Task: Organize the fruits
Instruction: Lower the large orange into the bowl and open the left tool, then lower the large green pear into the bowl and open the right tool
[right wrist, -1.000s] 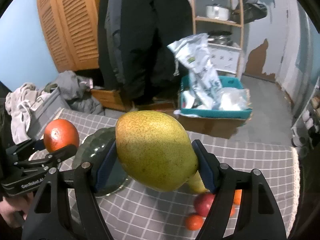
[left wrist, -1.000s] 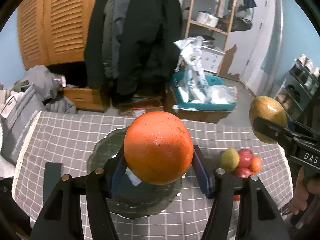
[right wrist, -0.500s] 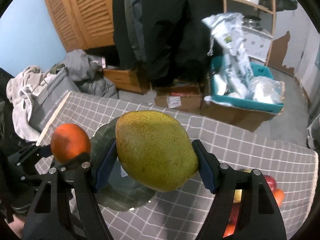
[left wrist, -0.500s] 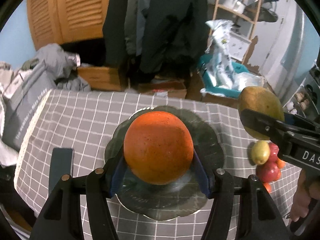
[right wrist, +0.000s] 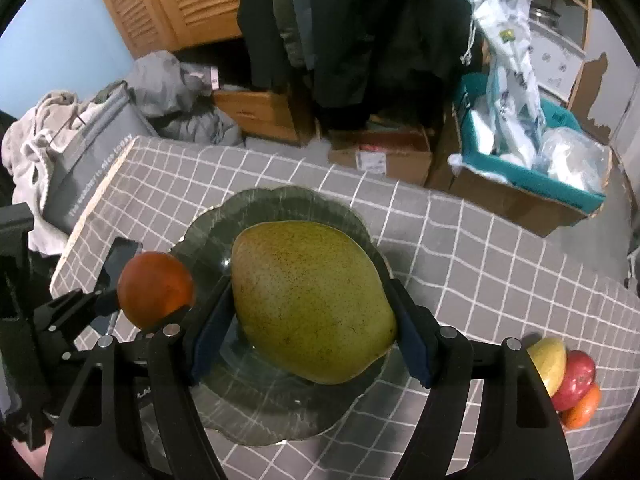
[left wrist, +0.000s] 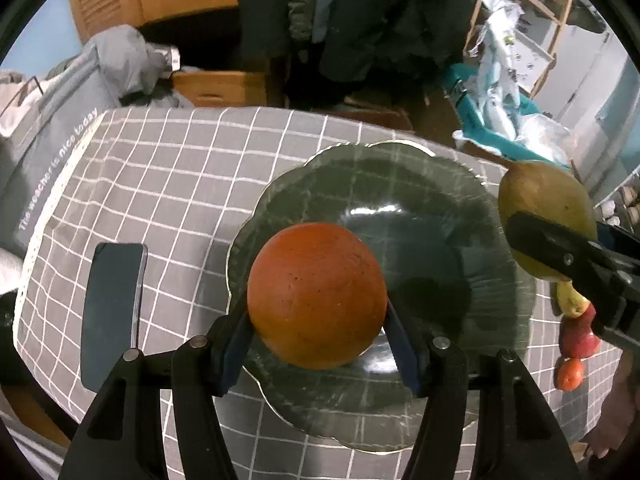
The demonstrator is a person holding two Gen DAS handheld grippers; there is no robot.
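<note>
Over the glass plate (left wrist: 400, 184), both sets of jaws clamped mid-belly: left gripper (left wrist: 318, 340) on firm, roundish orange (left wrist: 316, 296), right gripper (right wrist: 310, 344) on heavier, bruisable mango (right wrist: 312, 300).

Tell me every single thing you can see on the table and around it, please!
orange: one, orange, held over the plate
mango: one, yellow-green, held over the plate
plate: one, dark clear glass with a wavy rim, on the tablecloth
small fruits: a few, yellow, red and orange, piled at the right side of the table
phone: one, dark, flat on the cloth left of the plate
tablecloth: one, grey with white lines, over the table
grey bag: one, beside the table on the left
teal box: one, on the floor, holding white bags
coats: several, dark, hanging behind
left gripper: black, shut on the orange
right gripper: black, shut on the mango
</note>
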